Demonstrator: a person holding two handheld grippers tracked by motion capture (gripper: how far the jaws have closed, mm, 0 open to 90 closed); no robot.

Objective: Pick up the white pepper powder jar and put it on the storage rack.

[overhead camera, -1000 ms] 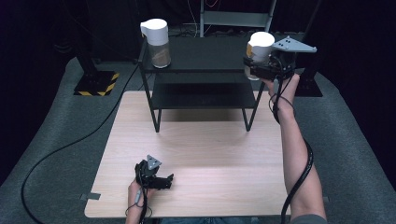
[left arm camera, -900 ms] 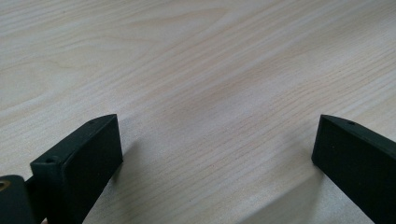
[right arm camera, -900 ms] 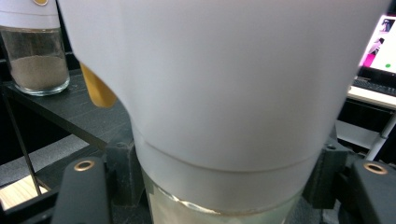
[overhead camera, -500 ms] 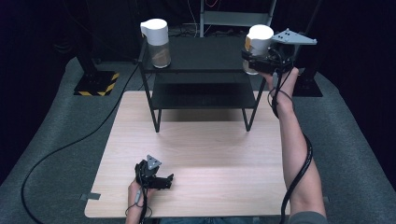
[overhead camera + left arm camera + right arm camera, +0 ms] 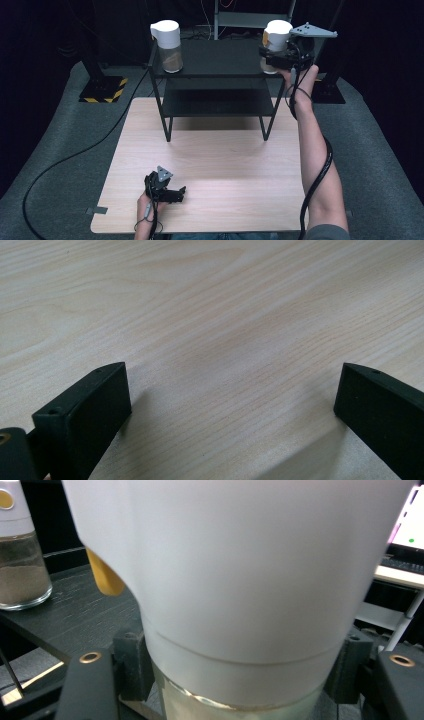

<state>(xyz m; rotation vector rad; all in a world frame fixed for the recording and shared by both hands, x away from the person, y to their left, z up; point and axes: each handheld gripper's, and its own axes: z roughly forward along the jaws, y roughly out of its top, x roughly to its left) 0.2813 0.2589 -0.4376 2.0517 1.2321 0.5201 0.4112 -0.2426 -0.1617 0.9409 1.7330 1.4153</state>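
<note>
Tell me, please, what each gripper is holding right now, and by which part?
The right gripper clamps a white-topped jar around its waist, where cap meets glass. The left gripper holds nothing, its jaws open over the table.

A lab: black curtains, floor cables (image 5: 60, 162), taped stand base (image 5: 102, 90).

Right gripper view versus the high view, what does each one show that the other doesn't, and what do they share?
Right gripper view alone: a yellow spout under the held dispenser's white top, and a lit screen at the right edge.

High view alone: the wooden table, the left claw resting low on it, the person's forearms, and the hazard-striped stand base.

Both: the right claw shut on that dispenser, the second dispenser with brownish contents, and the black shelf.
</note>
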